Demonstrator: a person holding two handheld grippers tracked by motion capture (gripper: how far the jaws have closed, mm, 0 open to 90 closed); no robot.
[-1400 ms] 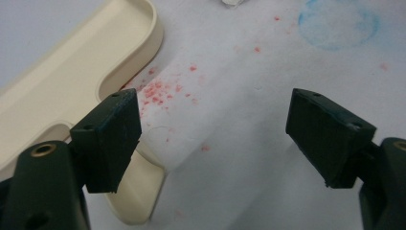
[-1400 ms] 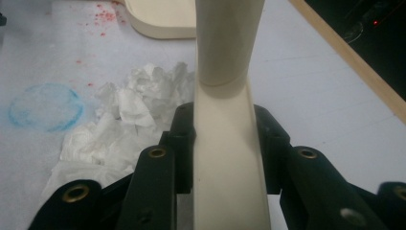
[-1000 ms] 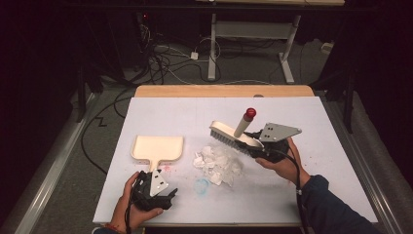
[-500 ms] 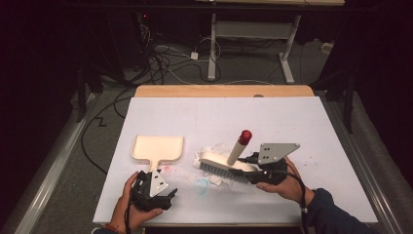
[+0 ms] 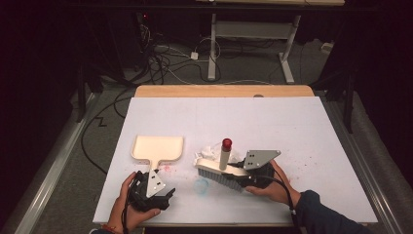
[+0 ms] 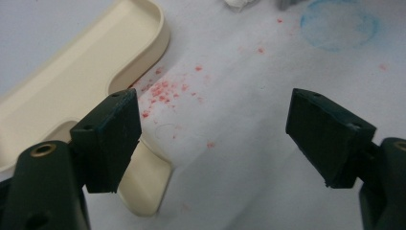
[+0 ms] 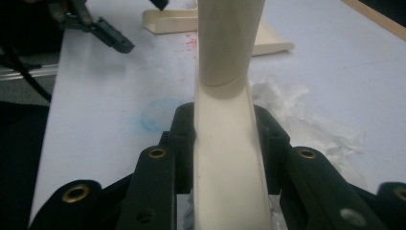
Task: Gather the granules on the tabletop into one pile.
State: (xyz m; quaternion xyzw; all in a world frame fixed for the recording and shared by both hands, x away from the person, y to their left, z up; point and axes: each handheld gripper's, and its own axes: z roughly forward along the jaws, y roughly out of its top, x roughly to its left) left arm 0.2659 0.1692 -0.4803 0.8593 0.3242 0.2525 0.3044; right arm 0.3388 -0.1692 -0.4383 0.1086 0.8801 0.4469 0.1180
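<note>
The right gripper (image 5: 243,176) clamps the brush (image 5: 219,170), bristles down on the worktop (image 5: 292,126) beside crumpled paper (image 5: 212,151). The left gripper (image 5: 148,192) gapes empty near the dustpan (image 5: 158,148). Best sweep low, toward the pan's lip, steadying its handle first.
</note>
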